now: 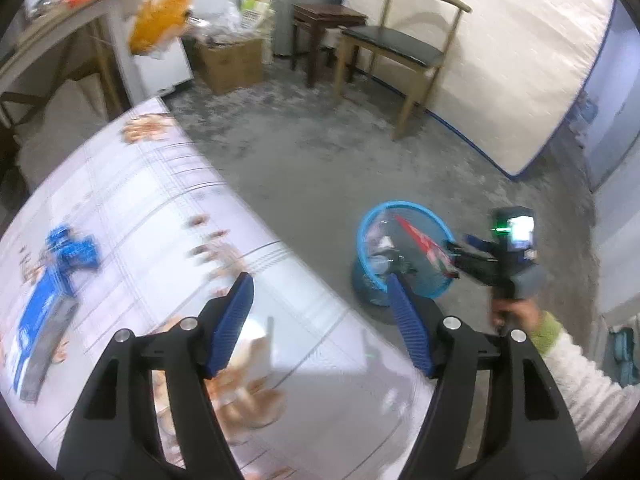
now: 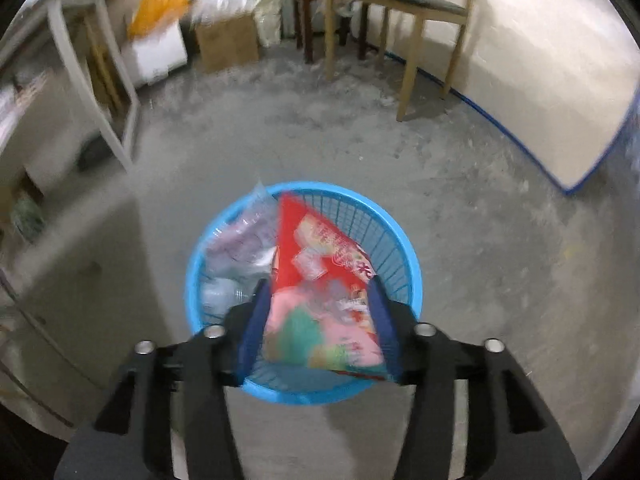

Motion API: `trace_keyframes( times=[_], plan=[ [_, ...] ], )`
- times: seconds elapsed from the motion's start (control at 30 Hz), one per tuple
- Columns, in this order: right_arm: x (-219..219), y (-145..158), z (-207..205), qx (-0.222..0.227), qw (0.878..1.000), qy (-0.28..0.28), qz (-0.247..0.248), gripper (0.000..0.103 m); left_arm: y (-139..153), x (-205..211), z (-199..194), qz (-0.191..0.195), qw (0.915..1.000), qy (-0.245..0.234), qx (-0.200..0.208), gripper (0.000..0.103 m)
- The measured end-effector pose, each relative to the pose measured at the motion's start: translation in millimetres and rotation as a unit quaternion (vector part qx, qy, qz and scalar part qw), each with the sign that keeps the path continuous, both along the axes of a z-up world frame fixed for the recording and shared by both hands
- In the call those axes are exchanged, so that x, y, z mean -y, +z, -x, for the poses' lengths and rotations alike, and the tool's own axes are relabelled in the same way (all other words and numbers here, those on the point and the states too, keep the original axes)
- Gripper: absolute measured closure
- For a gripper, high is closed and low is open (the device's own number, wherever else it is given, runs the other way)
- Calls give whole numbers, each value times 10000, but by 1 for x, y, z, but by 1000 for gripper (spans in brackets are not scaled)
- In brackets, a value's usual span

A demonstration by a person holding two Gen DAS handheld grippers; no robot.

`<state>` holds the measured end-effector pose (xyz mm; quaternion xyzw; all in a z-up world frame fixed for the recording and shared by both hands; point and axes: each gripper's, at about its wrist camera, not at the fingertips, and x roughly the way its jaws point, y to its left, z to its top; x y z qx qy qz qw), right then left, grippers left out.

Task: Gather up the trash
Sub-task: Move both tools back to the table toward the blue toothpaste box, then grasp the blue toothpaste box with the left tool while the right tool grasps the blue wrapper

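Note:
A blue mesh waste basket (image 2: 404, 256) stands on the grey floor and holds clear plastic trash (image 2: 236, 248). It also shows in the left wrist view (image 1: 370, 220). My right gripper (image 2: 316, 284) is shut on a red snack wrapper (image 2: 320, 280) and holds it over the basket; it shows in the left wrist view (image 1: 454, 258) beside the basket's rim. My left gripper (image 1: 320, 284) is open and empty above the edge of the table with the white patterned cloth (image 1: 160, 220). A blue wrapper (image 1: 52, 280) lies on the cloth at the left.
A wooden chair (image 1: 400, 44) and a dark stool (image 1: 320, 24) stand at the back by a leaning mattress (image 1: 500, 60). A cardboard box (image 1: 228, 60), an orange bag (image 1: 160, 20) and a white table (image 2: 80, 60) stand at the back left.

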<state>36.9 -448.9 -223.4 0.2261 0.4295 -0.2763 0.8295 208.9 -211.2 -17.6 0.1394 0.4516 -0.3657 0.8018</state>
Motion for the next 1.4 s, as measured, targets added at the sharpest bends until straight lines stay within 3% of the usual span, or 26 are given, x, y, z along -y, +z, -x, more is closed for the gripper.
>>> trace_keyframes(
  times=[0.13, 0.3, 0.43, 0.57, 0.83, 1.03, 1.2, 1.4],
  plan=[
    [11, 17, 62, 748, 9911, -479, -996, 47, 6, -39, 2, 176, 9993, 289, 127, 36],
    [5, 22, 126, 1091, 9777, -1059, -1447, 46, 5, -78, 1, 473, 9970, 607, 2, 34],
    [-17, 29, 145, 1035, 9767, -1091, -1531, 39, 1, -102, 4, 478, 9956, 800, -69, 32],
    [-37, 50, 137, 1057, 9775, -834, -1622, 38, 1, -133, 9, 425, 9932, 1084, 82, 32],
    [-111, 135, 45, 1449, 9749, 670, -1550, 33, 12, -243, 6, 931, 9729, 2079, 383, 32],
    [-203, 168, -44, 1284, 9575, 2022, -1608, 32, 14, -318, -16, 885, 9571, 2669, 696, 32],
    [-267, 185, -105, 1048, 9418, 2836, -1473, 32, 13, -342, -54, 1011, 9607, 2534, 516, 32],
    [-312, 202, -199, 710, 9246, 3532, -1240, 33, -10, -313, -96, 361, 9815, 1776, 623, 31]
  ],
)
